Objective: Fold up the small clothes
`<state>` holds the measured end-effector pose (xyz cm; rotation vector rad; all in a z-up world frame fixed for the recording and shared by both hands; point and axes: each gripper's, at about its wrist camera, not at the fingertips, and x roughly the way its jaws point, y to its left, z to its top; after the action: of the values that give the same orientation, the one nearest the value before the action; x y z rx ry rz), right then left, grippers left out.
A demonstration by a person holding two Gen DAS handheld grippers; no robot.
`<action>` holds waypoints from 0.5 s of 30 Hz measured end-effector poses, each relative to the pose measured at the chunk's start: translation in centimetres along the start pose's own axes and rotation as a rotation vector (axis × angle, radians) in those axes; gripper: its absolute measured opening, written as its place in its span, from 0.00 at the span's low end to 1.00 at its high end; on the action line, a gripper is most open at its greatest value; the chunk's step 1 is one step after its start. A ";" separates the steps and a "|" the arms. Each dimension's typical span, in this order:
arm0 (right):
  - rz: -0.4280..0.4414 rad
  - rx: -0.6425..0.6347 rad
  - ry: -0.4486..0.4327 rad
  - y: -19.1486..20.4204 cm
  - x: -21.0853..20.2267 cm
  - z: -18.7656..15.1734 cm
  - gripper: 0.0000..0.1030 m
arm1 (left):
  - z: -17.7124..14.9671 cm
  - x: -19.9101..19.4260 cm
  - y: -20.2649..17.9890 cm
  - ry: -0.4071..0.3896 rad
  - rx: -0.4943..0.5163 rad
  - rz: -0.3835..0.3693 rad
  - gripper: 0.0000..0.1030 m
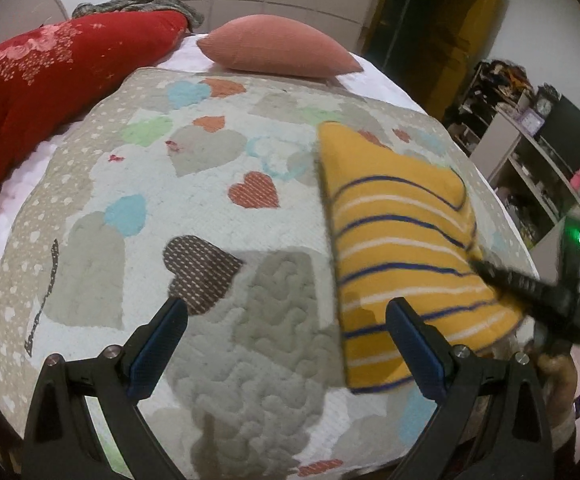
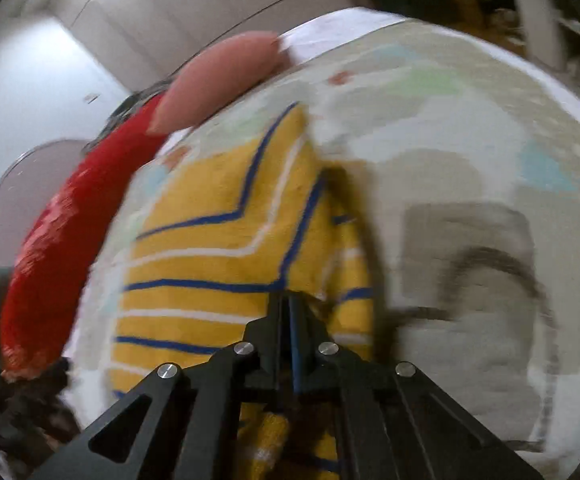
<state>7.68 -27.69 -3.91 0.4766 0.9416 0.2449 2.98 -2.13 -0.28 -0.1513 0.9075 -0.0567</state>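
The small yellow garment (image 1: pixel 402 248), striped in blue and white, lies on the heart-patterned quilt (image 1: pixel 217 216) right of centre in the left wrist view, running from mid-frame down toward the lower right. It looks folded lengthwise, with a straight edge along its left side and a flap lying over its upper right part. In the right wrist view the same yellow garment (image 2: pixel 209 264) fills the centre and lower left, its stripes bending where one layer lies over another; this view is blurred, so finer detail cannot be told.

The right gripper (image 2: pixel 292 308) has its two fingers brought fully together at the lower centre of its own view, their tips at a fold of the yellow cloth; whether they pinch the fabric or only meet against it cannot be told. In the left wrist view the right gripper (image 1: pixel 490 272) reaches in from the right edge, its dark tip on the garment's right side.

The left gripper (image 1: pixel 285 344) hangs above the quilt with its jaws spread wide and nothing between them. Its right finger (image 1: pixel 414 344) overlaps the garment's lower part in the frame, while the left finger (image 1: pixel 157 344) stands over bare quilt.

Beyond the quilt, a pink pillow (image 1: pixel 277 52) sits at upper centre and a red floral blanket (image 1: pixel 37 92) lies along the upper left. Cluttered shelves (image 1: pixel 530 152) stand at the right edge.
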 end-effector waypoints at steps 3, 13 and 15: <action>-0.165 0.032 0.013 -2.9 -1.1 -0.4 0.10 | 0.7 1.3 1.0 0.002 -0.014 -0.054 0.96; 0.224 0.123 -0.042 -2.3 -0.3 5.3 0.89 | 4.2 11.5 0.5 0.174 -0.106 -0.431 0.96; 0.200 0.097 0.022 -1.7 2.8 6.1 0.89 | 3.9 13.3 -0.3 0.219 -0.132 -0.499 0.98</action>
<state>14.29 -29.75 -3.72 0.6601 0.9310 0.3867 14.31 -3.53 -8.26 -0.5005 1.0750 -0.4854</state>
